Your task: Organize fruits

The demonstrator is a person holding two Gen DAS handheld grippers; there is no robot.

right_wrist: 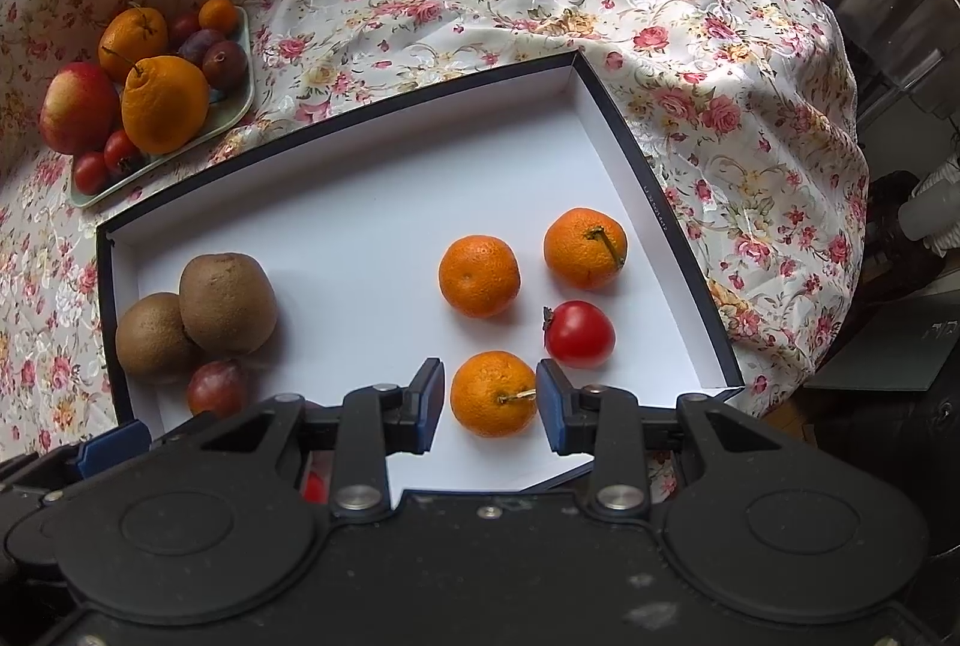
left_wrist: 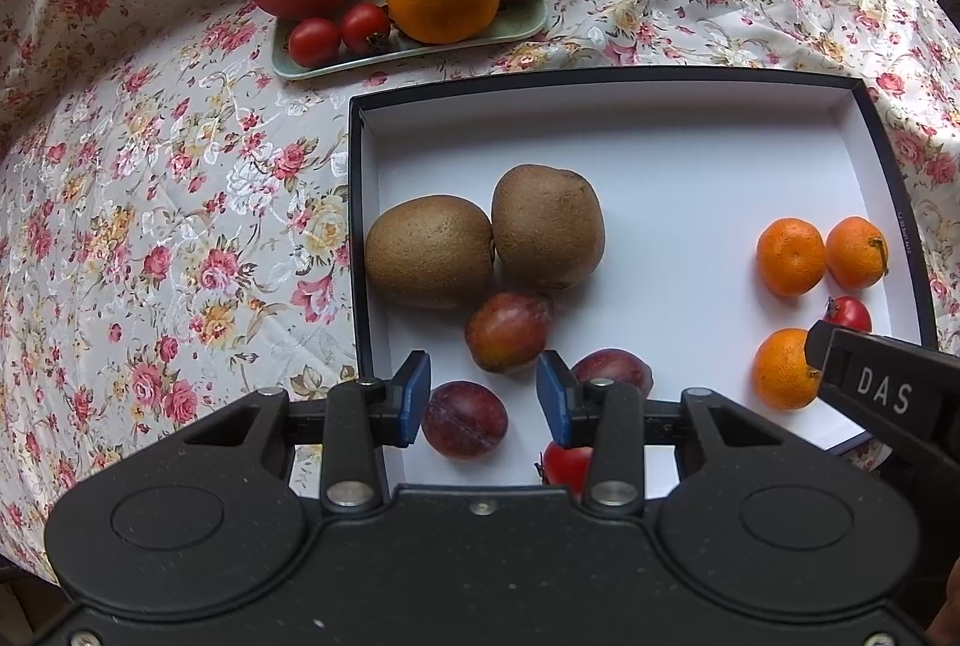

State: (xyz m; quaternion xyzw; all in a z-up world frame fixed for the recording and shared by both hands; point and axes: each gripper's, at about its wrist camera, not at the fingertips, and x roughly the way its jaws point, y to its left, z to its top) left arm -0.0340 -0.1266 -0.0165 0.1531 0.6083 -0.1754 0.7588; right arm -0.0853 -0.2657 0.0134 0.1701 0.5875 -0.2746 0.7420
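A white box with a dark rim (left_wrist: 600,117) (right_wrist: 360,178) holds two kiwis (left_wrist: 486,238) (right_wrist: 198,313), three plums (left_wrist: 509,331), three mandarins (left_wrist: 791,257) (right_wrist: 479,275) and two small tomatoes (right_wrist: 579,334). My left gripper (left_wrist: 483,394) is open above the plums, with one plum (left_wrist: 464,419) between its fingers, untouched. My right gripper (right_wrist: 491,400) is open around the nearest mandarin (right_wrist: 493,394), not closed on it. A green tray (left_wrist: 522,23) (right_wrist: 240,105) at the back holds an apple, oranges, plums and tomatoes.
A floral tablecloth (left_wrist: 150,226) (right_wrist: 720,117) covers the table. The table edge falls off on the right, with furniture beyond (right_wrist: 900,15). The right gripper's body (left_wrist: 882,388) shows at the right edge of the left wrist view.
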